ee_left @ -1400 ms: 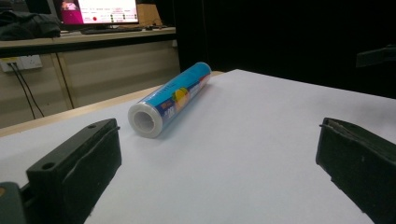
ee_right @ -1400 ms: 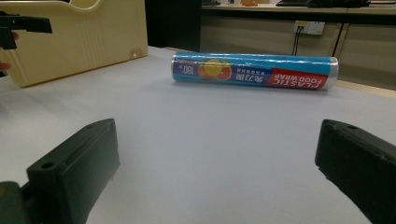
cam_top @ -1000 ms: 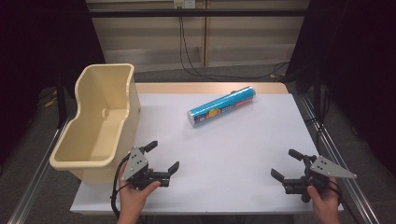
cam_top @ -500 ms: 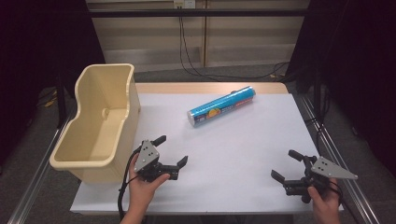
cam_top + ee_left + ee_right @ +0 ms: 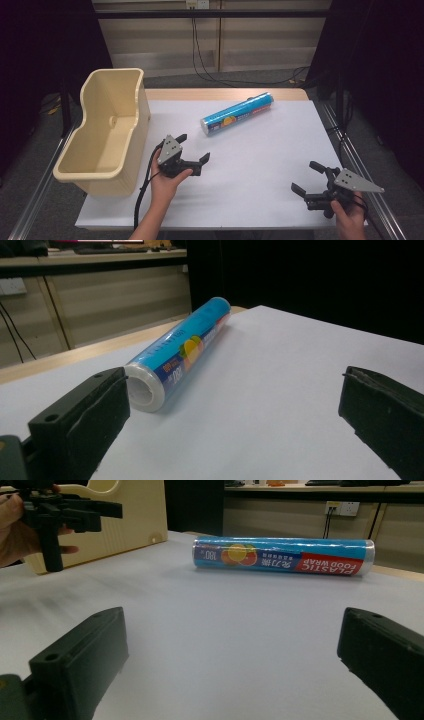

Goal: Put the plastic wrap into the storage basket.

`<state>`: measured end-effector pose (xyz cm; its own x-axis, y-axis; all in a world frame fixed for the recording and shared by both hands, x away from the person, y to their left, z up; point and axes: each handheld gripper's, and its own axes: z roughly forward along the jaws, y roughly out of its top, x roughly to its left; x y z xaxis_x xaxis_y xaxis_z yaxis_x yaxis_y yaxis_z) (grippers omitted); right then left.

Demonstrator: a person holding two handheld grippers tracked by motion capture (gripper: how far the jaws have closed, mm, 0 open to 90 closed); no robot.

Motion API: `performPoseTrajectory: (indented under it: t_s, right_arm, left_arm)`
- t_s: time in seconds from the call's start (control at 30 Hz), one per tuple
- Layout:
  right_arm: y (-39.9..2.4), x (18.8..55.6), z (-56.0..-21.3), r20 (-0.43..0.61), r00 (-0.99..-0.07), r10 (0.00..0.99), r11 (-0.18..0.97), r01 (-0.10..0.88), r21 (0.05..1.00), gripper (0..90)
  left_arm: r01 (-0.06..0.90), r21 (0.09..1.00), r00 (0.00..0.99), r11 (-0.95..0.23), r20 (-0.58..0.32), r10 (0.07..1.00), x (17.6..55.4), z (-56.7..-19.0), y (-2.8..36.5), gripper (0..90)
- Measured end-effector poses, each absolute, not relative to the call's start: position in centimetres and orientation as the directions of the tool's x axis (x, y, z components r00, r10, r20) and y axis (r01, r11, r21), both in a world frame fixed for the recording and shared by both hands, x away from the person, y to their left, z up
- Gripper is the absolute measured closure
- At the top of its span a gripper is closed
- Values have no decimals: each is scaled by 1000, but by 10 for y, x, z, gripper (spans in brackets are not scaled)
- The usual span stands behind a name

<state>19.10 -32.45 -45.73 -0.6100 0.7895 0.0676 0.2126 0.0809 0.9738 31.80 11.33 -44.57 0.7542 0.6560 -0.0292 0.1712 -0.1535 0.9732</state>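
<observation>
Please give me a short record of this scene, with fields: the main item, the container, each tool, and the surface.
main item: roll of plastic food wrap, blue label, lying on its side, touched by nothing
container: beige plastic bin, empty, at the table's left edge
left tool: open, held above the table, pointed at the roll's near end
right tool: open, near the table's front right corner, apart from the roll
surface: white table top
</observation>
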Motion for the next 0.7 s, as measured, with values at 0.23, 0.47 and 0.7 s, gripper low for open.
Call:
performPoseTrajectory:
  t_s: [0.23, 0.47, 0.7]
  right_arm:
    - [-325, 192, -457, 69, -619, 782, 83, 214, 973, 0]
    - [-325, 191, -457, 73, -626, 776, 81, 213, 974, 0]
    - [-325, 192, -457, 72, -632, 772, 83, 212, 974, 0]
  left_arm:
    - [228, 949, 724, -218, -16, 689, 345, -444, 97, 0]
    - [263, 936, 719, -235, -27, 694, 368, -445, 84, 0]
    - [287, 937, 703, -201, -64, 708, 385, -450, 78, 0]
